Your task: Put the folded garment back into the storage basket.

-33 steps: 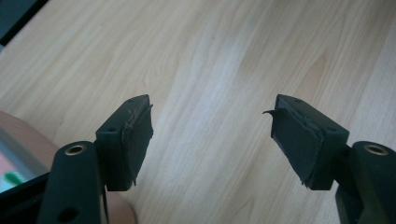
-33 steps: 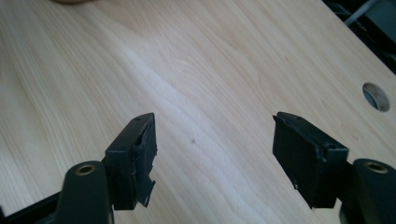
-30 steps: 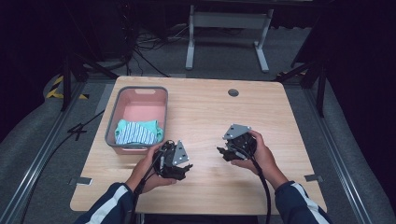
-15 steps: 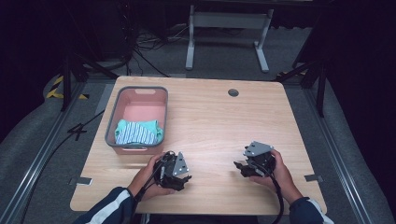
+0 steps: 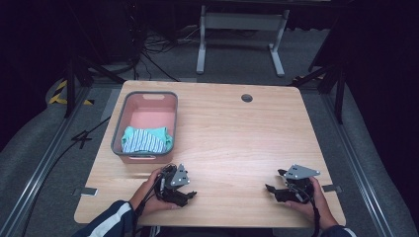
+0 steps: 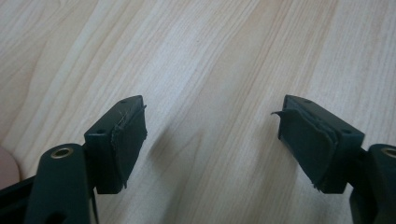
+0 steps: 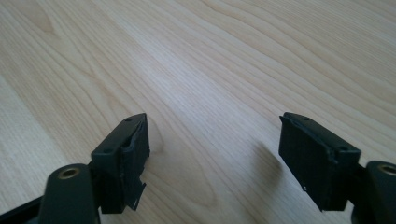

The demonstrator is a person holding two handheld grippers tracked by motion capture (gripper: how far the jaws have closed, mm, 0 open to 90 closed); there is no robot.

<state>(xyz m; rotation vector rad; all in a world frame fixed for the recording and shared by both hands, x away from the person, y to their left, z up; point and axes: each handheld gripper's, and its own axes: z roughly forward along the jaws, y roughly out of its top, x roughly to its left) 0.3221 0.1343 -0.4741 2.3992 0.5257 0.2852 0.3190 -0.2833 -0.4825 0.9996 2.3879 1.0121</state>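
Note:
My left gripper (image 5: 187,193) rests low on the wooden table (image 5: 237,138) near its front edge, held in a hand with a striped sleeve. In the left gripper view its jaws stand wide apart over bare wood, so the left gripper (image 6: 212,135) is open and holds nothing. My right gripper (image 5: 271,189) sits at the front right of the table, its grey plate on top. In the right gripper view the right gripper (image 7: 215,144) is likewise open, with only wood grain between the pads.
A pink bin with a grey rim (image 5: 120,129) stands at the table's left, holding a folded teal and white striped cloth (image 5: 146,139). A round cable hole (image 5: 246,98) lies near the far edge. A metal stand (image 5: 237,29) and cables occupy the floor beyond.
Both hands have drawn back toward the table's front edge. The right gripper moved farther right and nearer; the left one shifted slightly nearer. Both stay open.

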